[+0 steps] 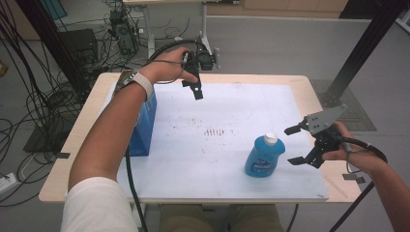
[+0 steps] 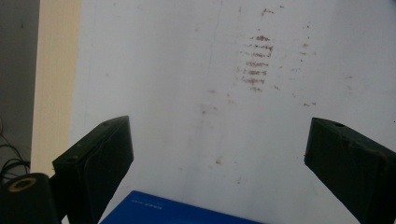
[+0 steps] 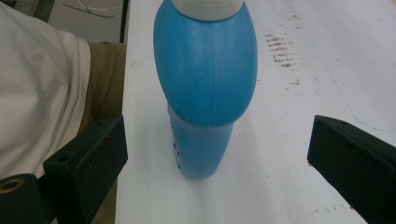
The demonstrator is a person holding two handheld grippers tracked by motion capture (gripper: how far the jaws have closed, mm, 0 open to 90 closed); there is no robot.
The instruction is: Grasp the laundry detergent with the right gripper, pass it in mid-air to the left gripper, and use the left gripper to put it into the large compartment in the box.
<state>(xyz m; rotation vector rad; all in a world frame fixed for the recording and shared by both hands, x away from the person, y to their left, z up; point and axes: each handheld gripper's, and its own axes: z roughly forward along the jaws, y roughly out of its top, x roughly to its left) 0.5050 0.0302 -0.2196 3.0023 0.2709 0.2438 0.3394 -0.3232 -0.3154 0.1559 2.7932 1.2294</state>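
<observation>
With the right gripper (image 1: 296,145) spread wide just beside the upright blue bottle (image 1: 263,155) near the tabletop's (image 1: 309,87) front right, close squarely around its narrower lower body, probably steadiest there, while the left gripper (image 1: 192,83), likewise spread, hovers above the blue box (image 1: 144,126).

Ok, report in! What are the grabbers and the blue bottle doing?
Right gripper open, facing the blue plastic bottle with white cap, not touching. Left gripper open, above the blue box. Bottle upright. Nothing between.
</observation>
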